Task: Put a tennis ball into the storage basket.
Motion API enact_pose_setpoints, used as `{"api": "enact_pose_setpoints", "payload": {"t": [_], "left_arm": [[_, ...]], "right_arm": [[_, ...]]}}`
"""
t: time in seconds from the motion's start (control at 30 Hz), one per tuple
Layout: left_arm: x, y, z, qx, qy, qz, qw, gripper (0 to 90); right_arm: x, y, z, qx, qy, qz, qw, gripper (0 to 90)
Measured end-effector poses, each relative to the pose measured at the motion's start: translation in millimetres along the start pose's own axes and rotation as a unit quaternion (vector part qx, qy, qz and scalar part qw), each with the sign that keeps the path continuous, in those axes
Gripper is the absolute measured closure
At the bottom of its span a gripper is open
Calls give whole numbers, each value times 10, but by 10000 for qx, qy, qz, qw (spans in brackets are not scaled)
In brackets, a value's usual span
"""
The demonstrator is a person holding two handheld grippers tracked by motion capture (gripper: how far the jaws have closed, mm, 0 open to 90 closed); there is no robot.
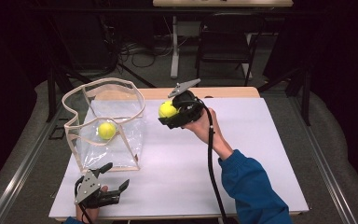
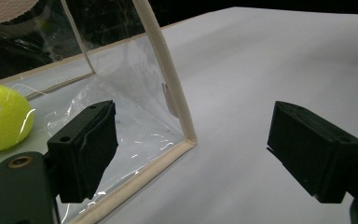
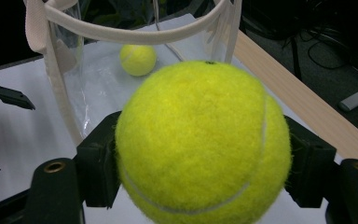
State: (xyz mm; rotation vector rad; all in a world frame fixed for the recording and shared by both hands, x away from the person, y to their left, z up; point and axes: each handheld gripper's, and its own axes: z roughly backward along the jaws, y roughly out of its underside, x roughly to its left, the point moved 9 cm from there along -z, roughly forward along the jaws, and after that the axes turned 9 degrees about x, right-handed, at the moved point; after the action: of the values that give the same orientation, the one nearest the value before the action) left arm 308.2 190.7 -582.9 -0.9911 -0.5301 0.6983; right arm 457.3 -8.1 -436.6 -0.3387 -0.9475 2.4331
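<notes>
My right gripper (image 1: 168,113) is shut on a yellow tennis ball (image 1: 167,109), held in the air just right of the clear bag's rim; in the right gripper view the ball (image 3: 203,144) sits squeezed between both jaws. A second tennis ball (image 1: 106,130) lies inside the clear plastic bag (image 1: 86,154) with cream trim, and shows too in the left gripper view (image 2: 2,117) and in the right gripper view (image 3: 138,59). My left gripper (image 1: 117,176) stands open near the table's front left, by the bag's near corner (image 2: 186,137), with nothing between its jaws.
The white table top (image 1: 261,140) stretches wide to the right of the bag. A wooden strip (image 1: 223,92) runs along its far edge. Beyond it stand a chair (image 1: 223,42) and a table leg (image 1: 174,46) on a floor with cables.
</notes>
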Motion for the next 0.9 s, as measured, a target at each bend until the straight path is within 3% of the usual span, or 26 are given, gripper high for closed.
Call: {"api": "enact_pose_setpoints", "payload": {"t": [0.9], "left_arm": [[0, -4, 2, -3, 6, -22, 10000, 158]], "right_arm": [[54, -227, 102, -253, -1, 126, 9996, 263]]}}
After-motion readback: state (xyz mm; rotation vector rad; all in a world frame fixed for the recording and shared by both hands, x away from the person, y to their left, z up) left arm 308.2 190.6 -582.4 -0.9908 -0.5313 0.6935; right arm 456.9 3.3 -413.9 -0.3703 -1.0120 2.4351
